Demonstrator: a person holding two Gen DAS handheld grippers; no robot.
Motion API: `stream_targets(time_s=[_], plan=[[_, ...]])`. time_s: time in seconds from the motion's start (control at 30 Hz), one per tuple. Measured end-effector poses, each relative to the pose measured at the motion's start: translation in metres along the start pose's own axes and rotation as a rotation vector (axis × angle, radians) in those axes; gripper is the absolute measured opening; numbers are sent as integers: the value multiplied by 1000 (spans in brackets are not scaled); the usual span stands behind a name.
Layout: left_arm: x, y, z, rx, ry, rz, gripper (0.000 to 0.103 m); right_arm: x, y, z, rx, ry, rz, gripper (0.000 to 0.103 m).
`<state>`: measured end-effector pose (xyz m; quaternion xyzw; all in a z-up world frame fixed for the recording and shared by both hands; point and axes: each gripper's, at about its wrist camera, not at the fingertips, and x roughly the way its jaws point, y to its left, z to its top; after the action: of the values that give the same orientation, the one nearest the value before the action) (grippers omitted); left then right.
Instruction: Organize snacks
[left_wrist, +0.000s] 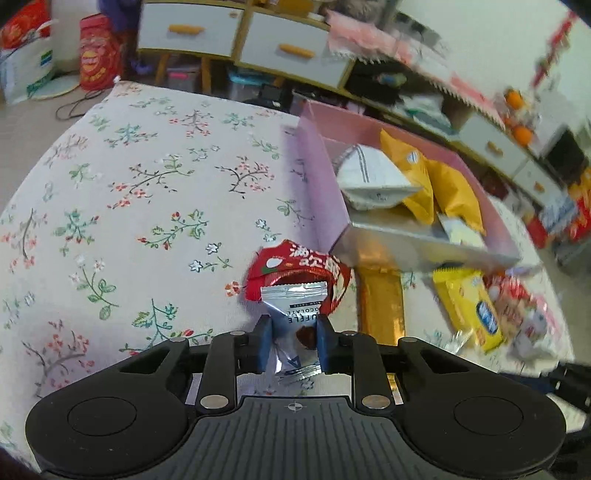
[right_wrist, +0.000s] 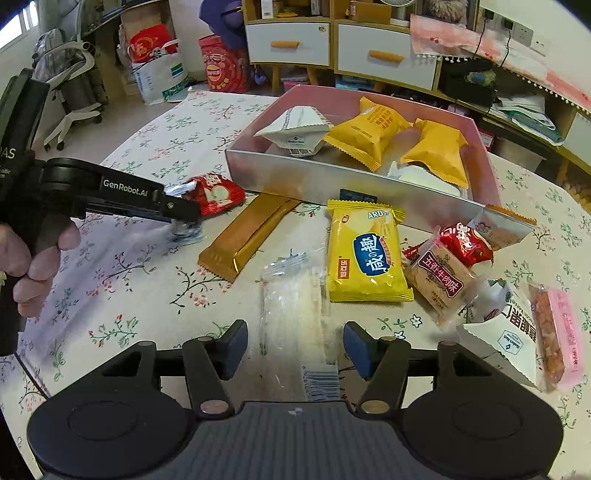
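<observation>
The table (right_wrist: 122, 280) is covered by a flowered cloth. On it a pink box (right_wrist: 476, 147) is placed, in which yellow packets (right_wrist: 364, 138) are laid. A clear packet (right_wrist: 295, 314) lies between the spread pads of the right claw (right_wrist: 295, 349), not pressed. A silver chocolate packet (left_wrist: 295, 325) is clamped in the left claw (left_wrist: 293, 341), just before a red packet (left_wrist: 299, 273).

Left gripper (left_wrist: 291, 341) fingers (left_wrist: 265, 341) pinch a silver chocolate packet (left_wrist: 295, 314).
</observation>
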<state>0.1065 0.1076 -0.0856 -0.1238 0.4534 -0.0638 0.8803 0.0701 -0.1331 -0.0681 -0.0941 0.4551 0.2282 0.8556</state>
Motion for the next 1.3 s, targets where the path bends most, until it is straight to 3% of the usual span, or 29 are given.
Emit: stream_targets(time_s=[0.13, 0.27, 0.53, 0.77, 0.9, 0.97, 1.3], plan=[[-2, -9, 1, 141, 75, 23, 21, 1, -1, -1, -3, 7, -2, 28], [-5, -21, -6, 265, 137, -22, 22, 0, -1, -1, -10, 9, -2, 25], [-9, -46, -26, 402, 138, -30, 31, 4, 6, -2, -42, 10, -5, 25], [-9, -57, -35, 466, 103, 16, 33, 7, 13, -5, -82, 12, -13, 18], [-11, -59, -36, 478, 102, 18, 22, 6, 15, -4, -92, 5, -11, 12], [-11, -61, -36, 481, 101, 21, 22, 5, 16, -3, -93, 3, -1, 6], [-21, -64, -30, 477, 74, 4, 21, -7, 15, 6, -74, -28, 32, 4]])
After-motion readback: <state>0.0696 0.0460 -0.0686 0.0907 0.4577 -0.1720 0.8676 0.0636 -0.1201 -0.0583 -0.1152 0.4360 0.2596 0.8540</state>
